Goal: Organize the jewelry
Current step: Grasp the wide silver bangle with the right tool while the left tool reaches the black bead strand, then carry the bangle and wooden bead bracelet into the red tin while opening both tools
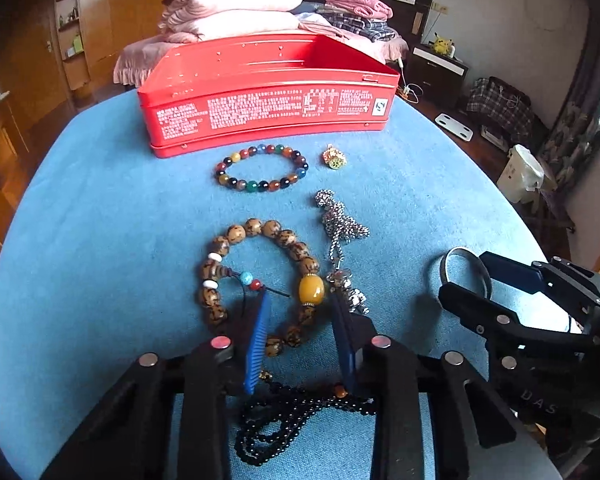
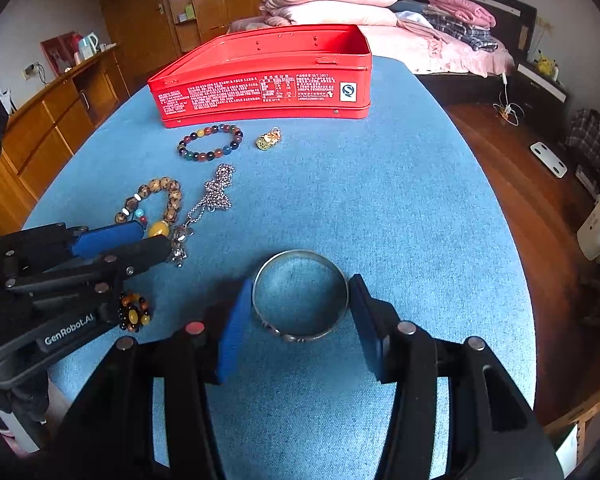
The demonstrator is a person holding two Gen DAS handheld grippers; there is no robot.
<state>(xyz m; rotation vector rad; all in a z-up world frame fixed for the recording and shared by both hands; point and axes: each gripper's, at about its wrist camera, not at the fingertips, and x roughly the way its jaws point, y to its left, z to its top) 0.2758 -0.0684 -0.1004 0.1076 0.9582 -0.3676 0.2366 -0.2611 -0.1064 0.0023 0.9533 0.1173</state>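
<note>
Right wrist view: my right gripper (image 2: pixel 300 312) clamps the smooth silver bangle (image 2: pixel 300 295) on the blue felt table (image 2: pixel 400 208), well in front of the glossy red tin (image 2: pixel 260 80); my left gripper (image 1: pixel 300 312) has narrowed around the knobbly wooden bead bracelet (image 1: pixel 260 276), contact unclear

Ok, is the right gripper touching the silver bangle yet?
Touching. The right wrist view shows the right gripper's blue pads against opposite sides of the silver bangle's rim, with no tablecloth visible between pad and metal.
</note>
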